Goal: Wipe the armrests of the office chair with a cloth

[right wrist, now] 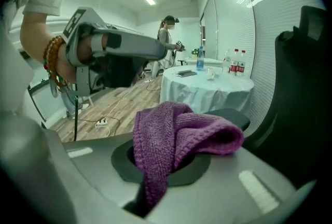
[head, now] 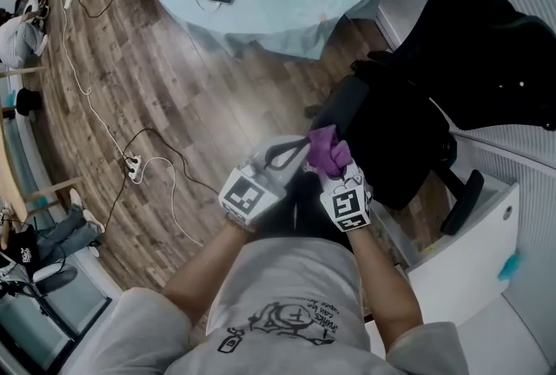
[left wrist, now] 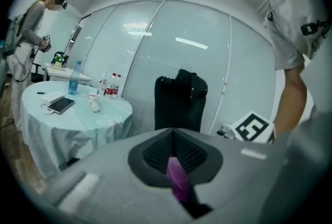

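Wood floor (head: 174,95), cloth (right wrist: 181,129) covers right claw (right wrist: 158,171) tips

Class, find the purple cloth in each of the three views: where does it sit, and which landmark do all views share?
Head view: cloth at the centre.
Left gripper view: cloth, a thin strip between the jaws, low centre.
Right gripper view: cloth, a big bundle in the jaws, centre.
Shared landmark: round table.

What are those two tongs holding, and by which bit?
Both grip the purple cloth: the right tongs clamp a bunched fold, the rest flopping over them; the left tongs pinch only a thin edge.
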A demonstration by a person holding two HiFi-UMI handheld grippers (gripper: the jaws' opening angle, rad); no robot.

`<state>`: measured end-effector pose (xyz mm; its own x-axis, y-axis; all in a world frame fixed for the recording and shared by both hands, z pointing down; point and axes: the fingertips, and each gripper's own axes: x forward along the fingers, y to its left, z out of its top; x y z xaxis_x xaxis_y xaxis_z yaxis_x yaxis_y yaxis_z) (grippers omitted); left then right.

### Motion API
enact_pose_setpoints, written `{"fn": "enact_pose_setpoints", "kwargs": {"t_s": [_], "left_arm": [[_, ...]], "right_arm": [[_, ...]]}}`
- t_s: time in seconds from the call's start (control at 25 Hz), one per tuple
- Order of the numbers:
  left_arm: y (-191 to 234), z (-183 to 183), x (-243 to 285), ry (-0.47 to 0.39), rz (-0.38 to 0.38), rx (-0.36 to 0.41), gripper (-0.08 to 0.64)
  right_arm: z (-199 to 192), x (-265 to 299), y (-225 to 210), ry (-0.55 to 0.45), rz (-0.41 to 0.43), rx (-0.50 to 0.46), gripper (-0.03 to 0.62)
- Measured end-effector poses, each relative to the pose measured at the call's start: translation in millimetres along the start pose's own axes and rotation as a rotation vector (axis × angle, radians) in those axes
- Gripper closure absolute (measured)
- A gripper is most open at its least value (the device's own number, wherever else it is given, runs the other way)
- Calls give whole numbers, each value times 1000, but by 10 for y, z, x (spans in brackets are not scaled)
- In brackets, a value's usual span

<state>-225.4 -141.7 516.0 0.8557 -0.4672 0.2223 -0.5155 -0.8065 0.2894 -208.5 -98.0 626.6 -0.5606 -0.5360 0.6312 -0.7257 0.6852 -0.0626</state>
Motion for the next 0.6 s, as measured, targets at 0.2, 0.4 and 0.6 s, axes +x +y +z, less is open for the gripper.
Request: {"fn": "enact_pose_setpoints", "kwargs": {"t_s": [0.2,0.4,0.6], "left_arm": [[-8,-79,58,13,-14,-4,558],[13,-97,95,26,-15,-10,558],[27,-100,131,31,-16,-6,558]], "right_arm": [[-138,70,-17,-18,26,9,563],[-124,84,-65,-1,40,-18,563],[-115,115,-249,10,28,-24,563]]}}
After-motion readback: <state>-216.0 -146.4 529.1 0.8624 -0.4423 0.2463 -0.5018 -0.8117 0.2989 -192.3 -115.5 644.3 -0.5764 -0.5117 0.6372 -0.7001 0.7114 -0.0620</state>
